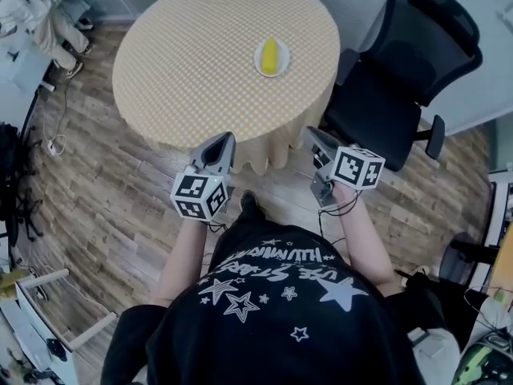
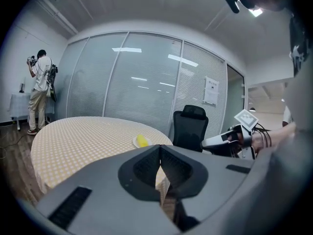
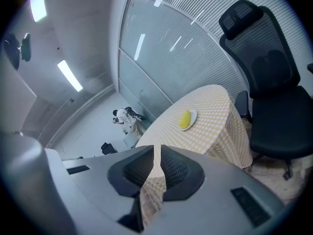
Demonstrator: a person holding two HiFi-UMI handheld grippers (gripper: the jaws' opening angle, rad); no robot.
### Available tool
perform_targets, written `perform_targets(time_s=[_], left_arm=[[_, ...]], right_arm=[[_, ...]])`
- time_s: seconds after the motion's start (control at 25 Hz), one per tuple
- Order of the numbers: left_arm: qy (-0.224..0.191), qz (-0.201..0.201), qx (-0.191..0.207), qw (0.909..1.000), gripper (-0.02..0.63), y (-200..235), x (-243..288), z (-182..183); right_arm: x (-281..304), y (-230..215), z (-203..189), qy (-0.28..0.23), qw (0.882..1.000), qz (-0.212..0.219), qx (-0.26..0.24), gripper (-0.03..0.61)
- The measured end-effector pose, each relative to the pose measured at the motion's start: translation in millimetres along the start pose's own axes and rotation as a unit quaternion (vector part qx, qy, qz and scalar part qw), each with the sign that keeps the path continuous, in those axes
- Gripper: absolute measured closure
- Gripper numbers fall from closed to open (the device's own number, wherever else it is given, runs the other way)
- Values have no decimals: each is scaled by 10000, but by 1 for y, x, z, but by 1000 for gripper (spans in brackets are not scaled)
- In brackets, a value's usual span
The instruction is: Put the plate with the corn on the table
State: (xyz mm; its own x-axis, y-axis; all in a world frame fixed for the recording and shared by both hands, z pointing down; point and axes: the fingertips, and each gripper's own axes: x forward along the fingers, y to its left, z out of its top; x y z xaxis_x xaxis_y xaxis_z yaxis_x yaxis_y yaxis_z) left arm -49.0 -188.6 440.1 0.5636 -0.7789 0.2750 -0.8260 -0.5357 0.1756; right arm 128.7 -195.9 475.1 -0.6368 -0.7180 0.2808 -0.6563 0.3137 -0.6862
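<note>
A white plate [image 1: 271, 58] with a yellow corn cob [image 1: 270, 54] rests on the round table [image 1: 200, 62] with its yellow checked cloth, toward the table's right side. My left gripper [image 1: 225, 139] and right gripper [image 1: 312, 133] hover at the table's near edge, well short of the plate, both shut with nothing held. From the left gripper [image 2: 160, 151], the plate [image 2: 141, 141] lies ahead on the cloth. From the right gripper [image 3: 157, 153], the plate [image 3: 186, 119] sits farther off, near the table's right rim.
A black office chair [image 1: 405, 79] stands right of the table, close to my right gripper. Bags and cables [image 1: 32, 147] lie on the wooden floor at the left. A person [image 2: 39, 89] stands far behind the table by a glass wall.
</note>
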Motion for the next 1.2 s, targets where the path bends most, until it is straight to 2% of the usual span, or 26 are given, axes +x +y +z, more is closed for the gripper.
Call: perform_targets(time_s=[0.4,0.72,1.2], left_arm=[[-268,427,9,9987,607,-43,-44,-6],[-333,608,-82,9976,607,-98,-84,-31],[-333,758,-84,9965,608,-140,-120,-46]], right_arm=[[-48,16,-23,146,9989,325,-311,522],[-99,14,-58,344,9977,458,-352,525],[-136,20,-90,590,9952,517,-584,528]])
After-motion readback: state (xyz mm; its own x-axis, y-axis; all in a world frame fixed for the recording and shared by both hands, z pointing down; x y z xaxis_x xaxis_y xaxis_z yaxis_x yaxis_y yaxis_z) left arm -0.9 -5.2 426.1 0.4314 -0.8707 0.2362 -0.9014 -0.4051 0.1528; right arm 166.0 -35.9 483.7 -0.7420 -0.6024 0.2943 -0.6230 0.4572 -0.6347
